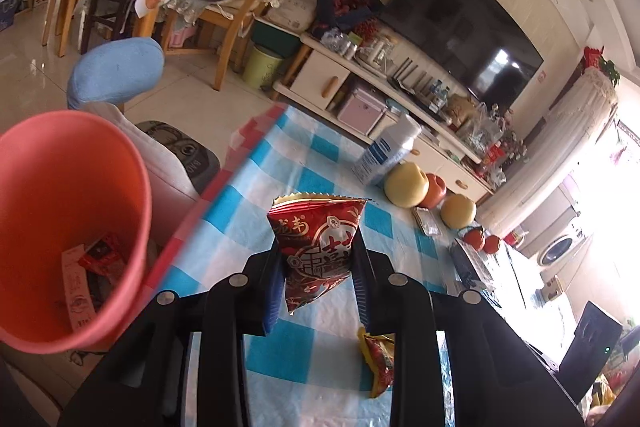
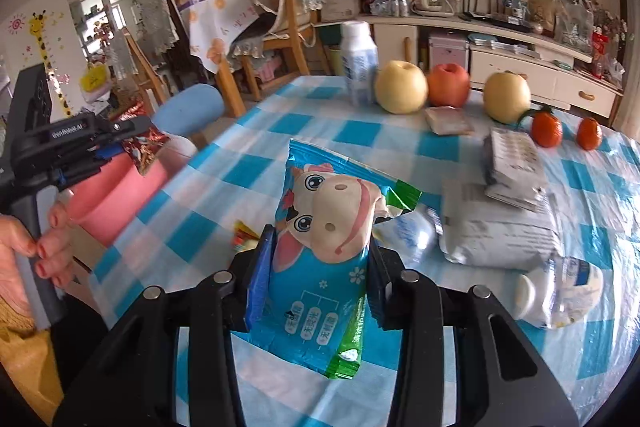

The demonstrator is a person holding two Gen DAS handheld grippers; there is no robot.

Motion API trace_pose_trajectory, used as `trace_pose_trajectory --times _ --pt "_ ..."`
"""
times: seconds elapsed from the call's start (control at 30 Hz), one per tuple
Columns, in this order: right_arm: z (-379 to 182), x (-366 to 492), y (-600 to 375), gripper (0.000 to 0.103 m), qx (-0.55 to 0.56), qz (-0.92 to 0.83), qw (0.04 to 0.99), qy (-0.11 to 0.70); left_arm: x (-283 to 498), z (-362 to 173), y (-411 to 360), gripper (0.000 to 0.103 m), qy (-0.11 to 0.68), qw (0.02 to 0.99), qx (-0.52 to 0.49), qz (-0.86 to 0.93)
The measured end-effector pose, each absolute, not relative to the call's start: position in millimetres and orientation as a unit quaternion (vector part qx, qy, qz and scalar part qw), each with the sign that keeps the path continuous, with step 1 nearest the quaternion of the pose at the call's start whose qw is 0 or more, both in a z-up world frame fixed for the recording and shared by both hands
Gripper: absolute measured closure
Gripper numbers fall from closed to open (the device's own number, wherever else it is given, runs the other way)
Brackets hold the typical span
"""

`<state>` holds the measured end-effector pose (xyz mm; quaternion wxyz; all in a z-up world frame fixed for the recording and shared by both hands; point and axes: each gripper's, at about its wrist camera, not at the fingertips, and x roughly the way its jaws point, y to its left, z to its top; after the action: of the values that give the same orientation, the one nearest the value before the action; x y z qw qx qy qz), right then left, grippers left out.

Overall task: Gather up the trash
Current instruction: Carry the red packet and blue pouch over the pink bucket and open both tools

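Left wrist view: left gripper (image 1: 316,267) jaws pinch red wrapper (image 1: 316,247), right gripper (image 2: 316,279) jaws pinch blue pouch (image 2: 324,227); both likely light, crinkly, best gripped mid-body.

Wide open mouth on the pink bin (image 1: 72,227), just off the table edge (image 1: 224,179), with only a few scraps low inside it. Between the left gripper (image 1: 316,267) and that rim the air is clear. On the checked cloth a small yellow-red wrapper (image 1: 378,363) lies underneath. Further back, the white bottle (image 1: 388,155), apples (image 1: 406,185) and oranges (image 2: 546,129) wall off the far side, and grey packets (image 2: 500,223) crowd the right gripper's (image 2: 320,267) flank.
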<state>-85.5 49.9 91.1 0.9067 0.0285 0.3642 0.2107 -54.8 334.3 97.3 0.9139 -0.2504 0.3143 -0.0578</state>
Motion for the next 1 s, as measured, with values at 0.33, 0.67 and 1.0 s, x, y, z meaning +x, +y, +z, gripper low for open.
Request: trace_pose_trajectory --times 0.33,0.67,1.0 --pt "140.2 -70.1 155.3 0.061 0.04 0.306 0.885 0.347 -75.7 110.4 403.7 0.072 0.276 0.919 -0.28 -0.009" --pt "157.0 -55.7 279.6 0.061 0.005 0.377 0.859 0.347 -92.9 97.8 481.8 0.072 0.266 0.905 -0.322 0.077" --pt "143.0 -44.5 347.6 0.06 -0.017 0.398 0.842 0.364 -94.4 81.1 522.6 0.072 0.283 0.886 -0.346 0.124"
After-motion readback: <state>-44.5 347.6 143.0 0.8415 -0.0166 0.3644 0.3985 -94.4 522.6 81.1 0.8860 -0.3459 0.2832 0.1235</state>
